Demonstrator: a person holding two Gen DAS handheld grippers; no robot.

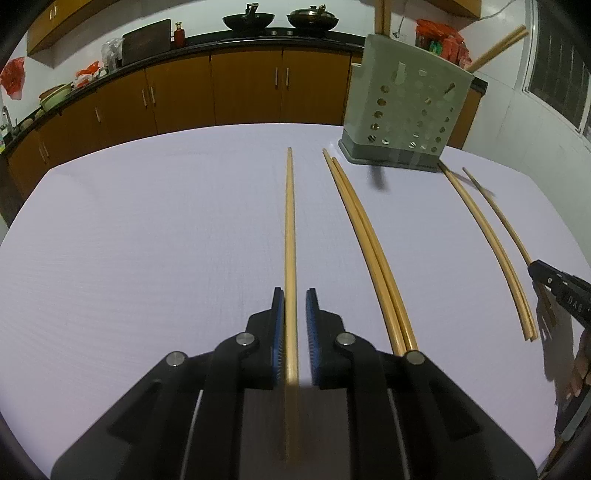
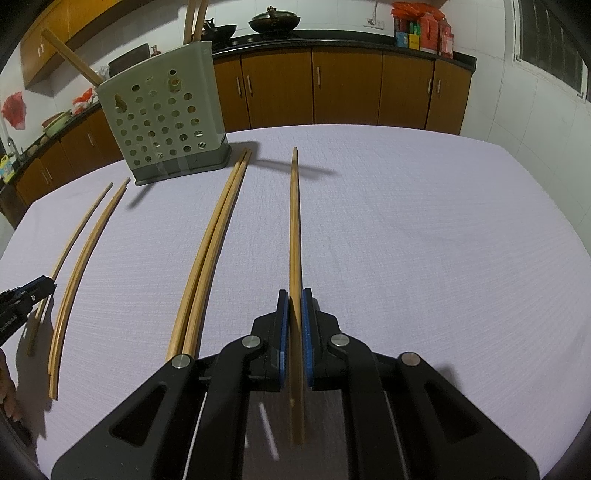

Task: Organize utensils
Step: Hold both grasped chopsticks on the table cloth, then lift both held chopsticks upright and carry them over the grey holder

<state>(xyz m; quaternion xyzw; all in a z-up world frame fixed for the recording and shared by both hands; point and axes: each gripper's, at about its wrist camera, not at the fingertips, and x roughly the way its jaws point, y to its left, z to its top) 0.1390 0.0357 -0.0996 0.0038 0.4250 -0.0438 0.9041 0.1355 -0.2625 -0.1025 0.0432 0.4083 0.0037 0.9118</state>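
Note:
A single wooden chopstick (image 1: 289, 221) lies between the blue pads of my left gripper (image 1: 295, 291). It touches the left pad, and a sliver of table shows between it and the right pad. My right gripper (image 2: 294, 291) is shut on another chopstick (image 2: 294, 221), whose tip is raised and casts a shadow. The right gripper (image 1: 535, 269) also shows at the right edge of the left wrist view. A pale green perforated holder (image 1: 406, 110) (image 2: 166, 122) stands at the back with chopsticks sticking out of it. Two pairs of chopsticks (image 1: 364, 240) (image 1: 491, 240) lie on the table between the grippers.
A white cloth covers the table (image 1: 147, 240). Behind it runs a kitchen counter with brown cabinets (image 1: 240, 85) and two woks (image 1: 249, 18). Part of a hand (image 1: 580, 369) shows at the right edge of the left wrist view. My left gripper (image 2: 48, 284) appears at the left edge of the right wrist view.

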